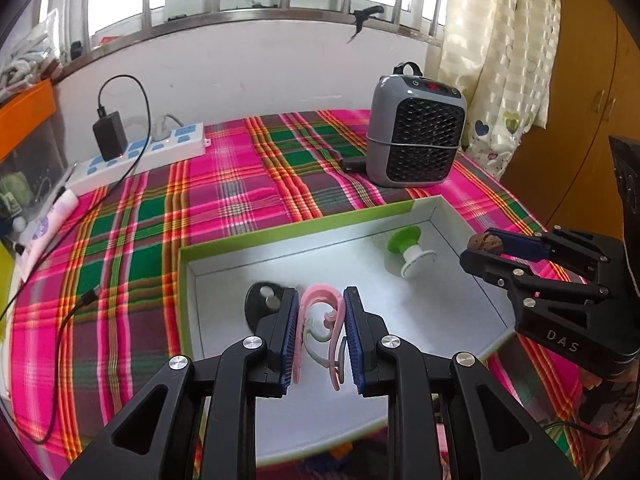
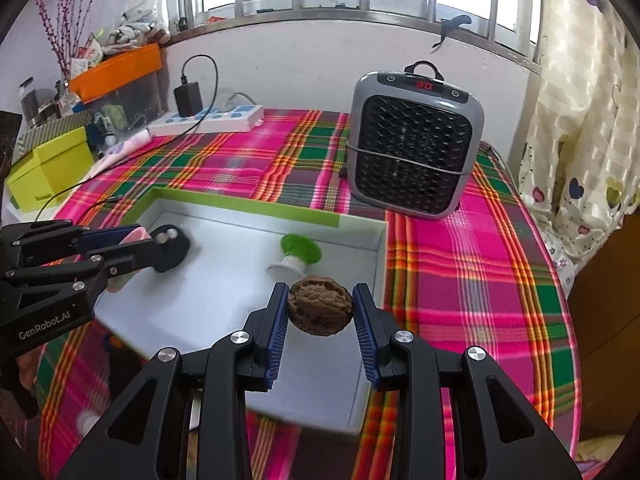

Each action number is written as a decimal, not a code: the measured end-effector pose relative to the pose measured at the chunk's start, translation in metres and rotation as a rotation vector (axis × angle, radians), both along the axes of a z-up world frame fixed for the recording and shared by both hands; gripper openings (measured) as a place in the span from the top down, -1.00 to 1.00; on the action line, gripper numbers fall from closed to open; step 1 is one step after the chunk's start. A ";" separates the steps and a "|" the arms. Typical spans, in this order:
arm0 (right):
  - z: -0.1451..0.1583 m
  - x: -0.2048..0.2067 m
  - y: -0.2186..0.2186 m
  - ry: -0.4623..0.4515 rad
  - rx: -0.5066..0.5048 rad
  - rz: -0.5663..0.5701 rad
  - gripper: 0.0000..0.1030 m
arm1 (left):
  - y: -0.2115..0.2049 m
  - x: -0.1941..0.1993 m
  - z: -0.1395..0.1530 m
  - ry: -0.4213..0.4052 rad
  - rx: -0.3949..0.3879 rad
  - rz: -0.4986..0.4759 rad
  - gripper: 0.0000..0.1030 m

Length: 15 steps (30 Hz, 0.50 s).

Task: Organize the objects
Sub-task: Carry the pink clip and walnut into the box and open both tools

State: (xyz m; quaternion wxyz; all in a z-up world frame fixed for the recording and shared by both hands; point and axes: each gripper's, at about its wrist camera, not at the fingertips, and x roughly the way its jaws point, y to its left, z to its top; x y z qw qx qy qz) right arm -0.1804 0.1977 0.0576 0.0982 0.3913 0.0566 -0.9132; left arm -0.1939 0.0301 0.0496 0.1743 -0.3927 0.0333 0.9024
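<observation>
Beside a grey heater (image 2: 414, 142), over the white tray (image 2: 360, 216), the left hand-held gripper (image 1: 320, 334) clamps a pink clip (image 1: 320, 308) and the right hand-held gripper (image 2: 320, 320) a wrinkled brown walnut (image 2: 320, 306).

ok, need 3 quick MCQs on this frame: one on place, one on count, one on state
1. Where is the green spool?
A. in the box
B. on the heater
C. on the power strip

2. How many things lie in the box, unheld?
A. none
B. two
C. five

3. What does the right gripper hold?
A. nothing
B. pink clip
C. walnut

Key: 1 A, it lies on the white floor. 2 B, spool and black object. 3 C, walnut sits between its fingers; left gripper has the pink clip.
</observation>
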 end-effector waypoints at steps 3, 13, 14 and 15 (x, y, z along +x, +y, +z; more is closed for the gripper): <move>-0.003 -0.008 0.000 -0.004 0.016 0.001 0.35 | 0.002 -0.008 -0.002 -0.007 0.012 0.004 0.60; -0.015 -0.034 -0.001 -0.032 0.047 -0.001 0.35 | 0.006 -0.033 -0.016 -0.057 0.015 0.012 0.60; -0.017 -0.036 -0.001 -0.037 0.047 0.001 0.35 | 0.007 -0.035 -0.017 -0.060 0.013 0.011 0.60; -0.018 -0.037 -0.002 -0.035 0.052 0.005 0.35 | 0.007 -0.037 -0.018 -0.062 0.012 0.010 0.60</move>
